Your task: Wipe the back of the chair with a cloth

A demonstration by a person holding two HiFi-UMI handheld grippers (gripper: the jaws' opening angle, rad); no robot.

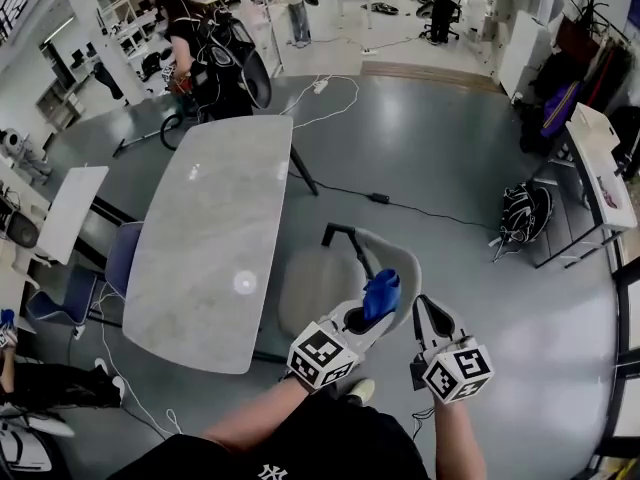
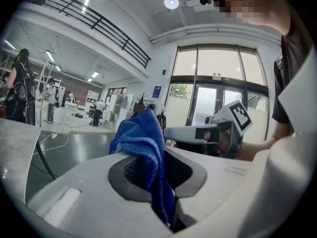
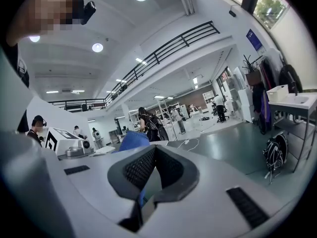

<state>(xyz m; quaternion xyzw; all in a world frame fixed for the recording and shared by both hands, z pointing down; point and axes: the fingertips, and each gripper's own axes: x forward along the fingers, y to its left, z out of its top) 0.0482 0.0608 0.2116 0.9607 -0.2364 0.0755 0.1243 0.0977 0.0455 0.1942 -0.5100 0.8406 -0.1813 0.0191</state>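
The left tool (image 1: 368, 313) is clenching the cloth (image 1: 381, 294) at the chair (image 1: 402, 266) back, the right tool (image 1: 436, 315) is hanging slightly parted and empty, and the wiping is looking barely begun.

— What do we have at six o'clock, close under us?

— Our left gripper (image 1: 368, 313), its jaws pinched on a blue cloth (image 1: 381, 294). The cloth sits over the curved back of the grey chair (image 1: 310, 288); we cannot tell whether it presses on it.

— And our other hand?

— Our right gripper (image 1: 430, 313) hangs at three o'clock of the left one, just beside the chair back and apart from the cloth.

— What do we see around the chair?

— The pale oval table (image 1: 210, 238) at its nine o'clock, near the seat. A black cable (image 1: 400, 206) crosses the floor at twelve. A backpack (image 1: 524, 213) lies at two o'clock. Far off at eleven, a person in black (image 1: 195, 28) stands past the table's end.
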